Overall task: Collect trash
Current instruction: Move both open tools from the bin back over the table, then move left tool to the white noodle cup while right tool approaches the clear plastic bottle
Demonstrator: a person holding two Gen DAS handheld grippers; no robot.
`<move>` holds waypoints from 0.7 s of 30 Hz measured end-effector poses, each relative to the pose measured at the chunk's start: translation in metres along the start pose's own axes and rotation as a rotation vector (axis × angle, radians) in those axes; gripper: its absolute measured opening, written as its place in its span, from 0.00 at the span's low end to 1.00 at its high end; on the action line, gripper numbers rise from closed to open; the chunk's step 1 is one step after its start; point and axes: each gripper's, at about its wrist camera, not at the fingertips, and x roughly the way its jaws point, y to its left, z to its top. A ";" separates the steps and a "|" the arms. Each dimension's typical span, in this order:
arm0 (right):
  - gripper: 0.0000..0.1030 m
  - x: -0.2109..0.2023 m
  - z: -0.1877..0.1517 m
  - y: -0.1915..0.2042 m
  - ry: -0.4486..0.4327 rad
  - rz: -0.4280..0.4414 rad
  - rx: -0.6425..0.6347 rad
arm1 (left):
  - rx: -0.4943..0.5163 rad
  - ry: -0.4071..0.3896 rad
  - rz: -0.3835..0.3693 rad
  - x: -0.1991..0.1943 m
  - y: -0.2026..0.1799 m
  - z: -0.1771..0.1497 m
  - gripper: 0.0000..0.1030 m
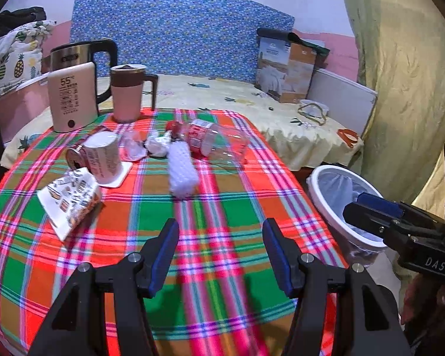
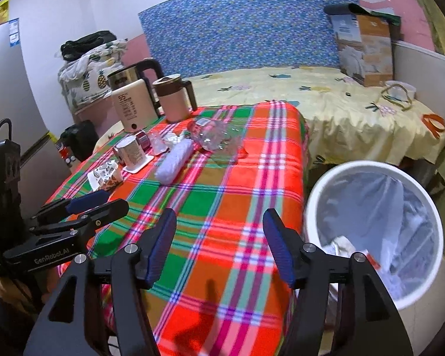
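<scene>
Bedroom corner: blue patterned headboard (image 1: 181, 29), bed with yellow pineapple sheet (image 2: 341, 103), a surface (image 1: 222, 207) under a red-green plaid cloth pushed against it.

Left gripper (image 1: 221, 252): jaws wide apart, nothing between them, held over bare plaid. Right gripper (image 2: 219, 246): jaws also apart and empty, over the near right part of the cloth; no earlier view to compare.

Trash, all ahead of the left jaws at the far half of the surface:
- white foam sleeve (image 1: 182, 166), lying lengthwise, straight ahead and nearest.
- clear plastic bottle (image 1: 216, 141) with red label and red cap, on its side, beyond the sleeve and slightly right.
- crumpled white paper (image 1: 158, 145) and a clear crushed wrapper (image 1: 132, 145), just left of the sleeve's far end.
- printed carton (image 1: 71, 204), tilted, ahead and to the left.
- red can (image 1: 75, 157) on its side, touching a paper cup (image 1: 102, 160) that stands on a white coaster (image 1: 118, 176).

Electric kettle (image 1: 72, 89) and pink lidded mug (image 1: 129, 92) stand at the far left edge.

White bin (image 2: 373, 231) with a clear liner stands on the floor just right of the right jaws, beside the surface edge; some white and red scraps lie inside. From the left wrist view, the right gripper's tips sit over the bin's rim.

Cardboard box (image 2: 365, 50) rests on the bed's far right corner.
</scene>
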 end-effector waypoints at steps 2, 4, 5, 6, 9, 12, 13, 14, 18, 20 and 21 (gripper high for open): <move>0.62 0.006 0.004 0.002 0.011 0.007 -0.010 | -0.012 0.004 0.011 0.002 0.009 0.004 0.59; 0.64 0.012 0.009 0.004 0.017 0.014 -0.026 | -0.020 0.003 0.032 0.004 0.017 0.008 0.59; 0.64 0.014 0.010 0.003 0.017 0.016 -0.031 | -0.026 0.003 0.041 0.005 0.022 0.010 0.59; 0.65 0.017 0.013 0.003 0.019 0.015 -0.037 | -0.031 0.003 0.049 0.006 0.026 0.013 0.59; 0.65 0.027 0.020 0.001 0.030 0.012 -0.047 | -0.040 -0.007 0.079 0.008 0.039 0.019 0.59; 0.65 0.038 0.027 -0.001 0.046 0.006 -0.070 | -0.042 -0.013 0.101 0.012 0.049 0.027 0.61; 0.65 0.041 0.030 -0.001 0.047 0.006 -0.076 | -0.042 -0.015 0.111 0.014 0.053 0.030 0.61; 0.65 0.043 0.032 -0.001 0.047 0.009 -0.079 | -0.043 -0.016 0.118 0.016 0.056 0.032 0.61; 0.65 0.055 0.044 -0.003 0.050 0.020 -0.103 | -0.045 -0.019 0.140 0.024 0.072 0.044 0.63; 0.65 0.063 0.050 -0.002 0.056 0.037 -0.114 | -0.053 -0.022 0.147 0.028 0.080 0.050 0.64; 0.65 0.066 0.052 -0.002 0.058 0.038 -0.119 | -0.056 -0.024 0.152 0.030 0.084 0.052 0.65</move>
